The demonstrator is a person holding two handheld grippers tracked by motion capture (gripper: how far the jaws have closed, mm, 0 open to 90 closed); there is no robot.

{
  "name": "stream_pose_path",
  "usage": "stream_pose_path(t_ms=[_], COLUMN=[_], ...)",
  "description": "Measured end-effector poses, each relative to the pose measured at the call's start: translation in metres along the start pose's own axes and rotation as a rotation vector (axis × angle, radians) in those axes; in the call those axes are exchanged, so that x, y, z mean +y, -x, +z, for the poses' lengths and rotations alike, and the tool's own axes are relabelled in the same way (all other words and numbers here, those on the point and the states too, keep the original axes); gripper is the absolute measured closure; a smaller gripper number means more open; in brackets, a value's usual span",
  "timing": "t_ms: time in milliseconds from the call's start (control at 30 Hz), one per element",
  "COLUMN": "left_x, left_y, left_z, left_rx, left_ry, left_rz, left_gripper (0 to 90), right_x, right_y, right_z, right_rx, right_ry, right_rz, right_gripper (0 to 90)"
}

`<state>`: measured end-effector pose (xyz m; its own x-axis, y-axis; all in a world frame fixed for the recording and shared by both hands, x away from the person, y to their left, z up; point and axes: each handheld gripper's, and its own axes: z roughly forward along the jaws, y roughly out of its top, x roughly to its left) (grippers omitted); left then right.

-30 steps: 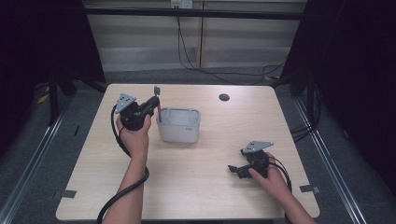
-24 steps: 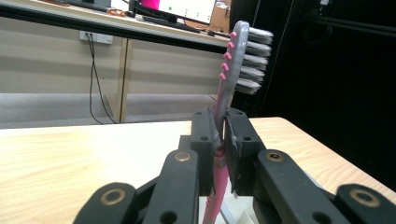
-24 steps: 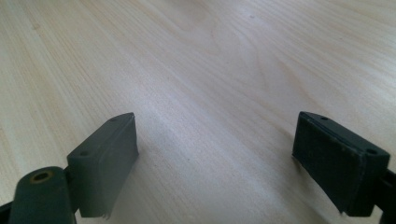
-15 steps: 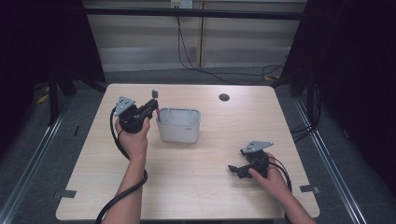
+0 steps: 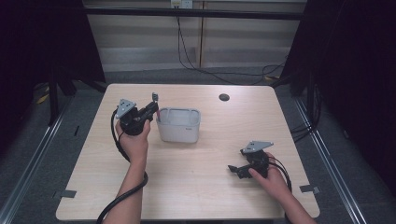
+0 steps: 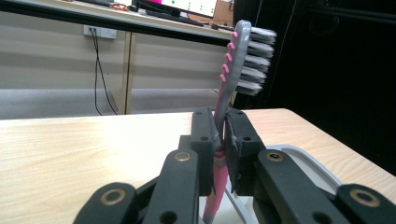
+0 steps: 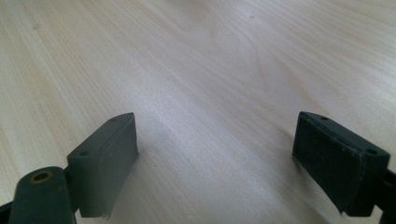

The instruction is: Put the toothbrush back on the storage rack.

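Observation:
A toothbrush [image 6: 235, 56] with a pink handle and a grey head stands upright, bristles facing right, in the left gripper view. My left gripper [image 6: 219, 128] is shut on its handle. In the high view the left gripper [image 5: 153, 111] holds the toothbrush [image 5: 155, 97] just at the left rim of a white rectangular bin [image 5: 180, 126] at the table's middle. The bin's rim [image 6: 306, 161] curves below the jaws. My right gripper [image 5: 234, 169] rests low on the table at the front right; its jaws [image 7: 215, 154] stand wide apart over bare wood with nothing between them.
A small black round disc [image 5: 224, 97] sits on the light wooden table [image 5: 196, 196] near its far edge. Cables [image 5: 187, 51] hang along the wall behind. Dark curtains flank both sides. Cords trail from both grippers toward the front edge.

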<state>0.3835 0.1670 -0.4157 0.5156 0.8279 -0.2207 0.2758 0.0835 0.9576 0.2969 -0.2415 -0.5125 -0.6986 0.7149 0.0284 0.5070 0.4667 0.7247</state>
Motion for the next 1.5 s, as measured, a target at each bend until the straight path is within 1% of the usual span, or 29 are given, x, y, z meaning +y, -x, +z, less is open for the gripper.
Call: stream_pose_path(t_ms=[467,900,1233,1500], left_x=[-0.009,-0.016,-0.022,-0.023], left_y=[-0.001,0.001,0.0,0.001], left_z=[-0.001,0.001,0.0,-0.002], left_rx=[0.005,0.014,0.021,0.02], left_ry=[-0.011,-0.03,-0.043,-0.04], left_rz=[-0.009,0.007,0.008,0.014], left_gripper=[82.6,82.3,81.9,81.9], right_x=[0.0,0.0,0.0,0.0], right_y=[0.0,0.0,0.0,0.0], right_z=[0.0,0.0,0.0,0.0], right_rx=[-0.001,-0.001,0.0,0.0], right_ry=[0.0,0.0,0.0,0.0], right_rz=[0.0,0.0,0.0,0.001], right_gripper=[13.4,13.4,13.4,13.4])
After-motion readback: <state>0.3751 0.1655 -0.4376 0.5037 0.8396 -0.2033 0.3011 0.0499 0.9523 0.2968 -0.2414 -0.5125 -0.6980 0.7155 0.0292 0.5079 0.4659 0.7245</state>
